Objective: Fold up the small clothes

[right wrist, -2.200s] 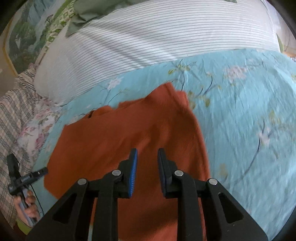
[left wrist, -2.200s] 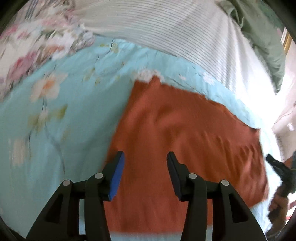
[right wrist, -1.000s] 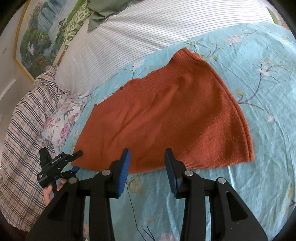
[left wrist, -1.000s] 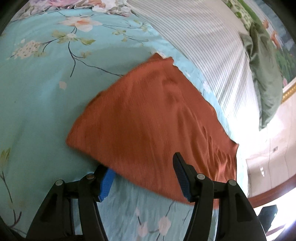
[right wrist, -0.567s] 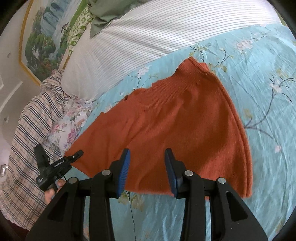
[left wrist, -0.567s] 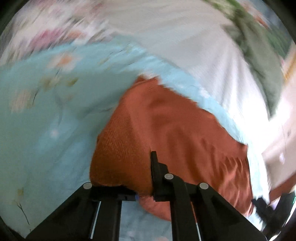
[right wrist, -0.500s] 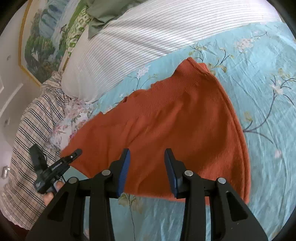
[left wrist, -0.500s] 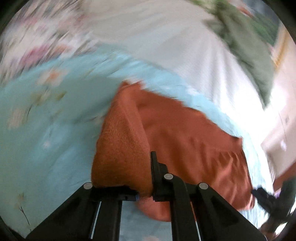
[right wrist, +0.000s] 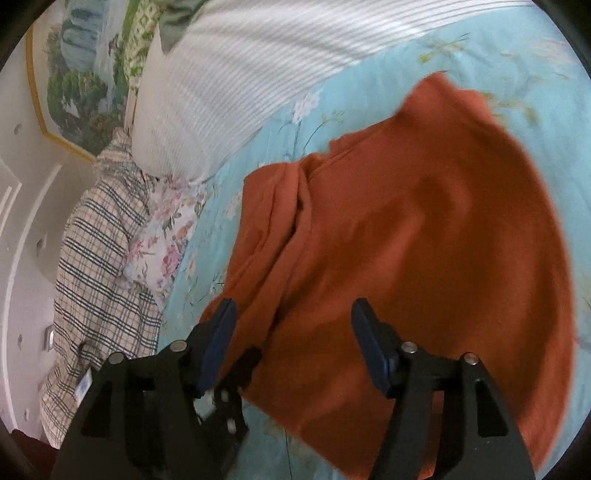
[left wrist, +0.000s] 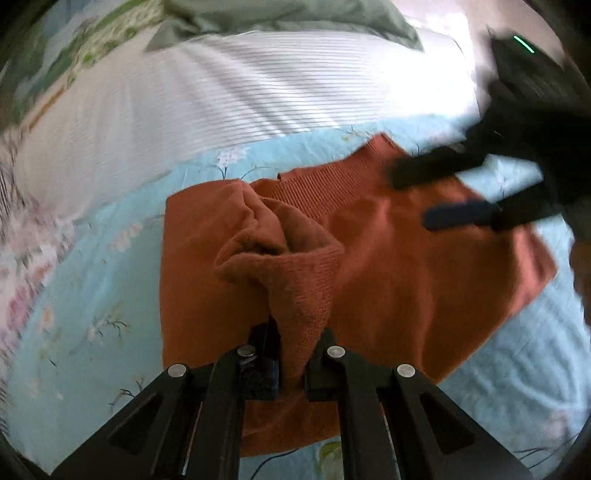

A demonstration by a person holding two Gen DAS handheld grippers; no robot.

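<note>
An orange knit garment (left wrist: 424, 277) lies on the blue floral bedspread (left wrist: 74, 314). My left gripper (left wrist: 291, 354) is shut on one of its corners, and the cloth rises from the jaws in a bunched fold (left wrist: 280, 243) over the rest of the piece. In the right wrist view the garment (right wrist: 424, 229) fills the middle, its left side doubled over in a ridge. My right gripper (right wrist: 295, 328) hovers above its near edge with jaws opening and nothing pressed between the pads. It shows blurred at the left wrist view's upper right as the right gripper (left wrist: 443, 195).
A white striped pillow (left wrist: 221, 103) runs along the far side with a green cloth (left wrist: 277, 18) behind it. A plaid fabric (right wrist: 96, 258) and a floral pillow (right wrist: 162, 240) lie to the left. A framed painting (right wrist: 81, 66) hangs on the wall.
My left gripper closed on the garment's corner, rolled, and dragged it across over the rest. My right gripper moved in over the near edge and its jaws spread wider.
</note>
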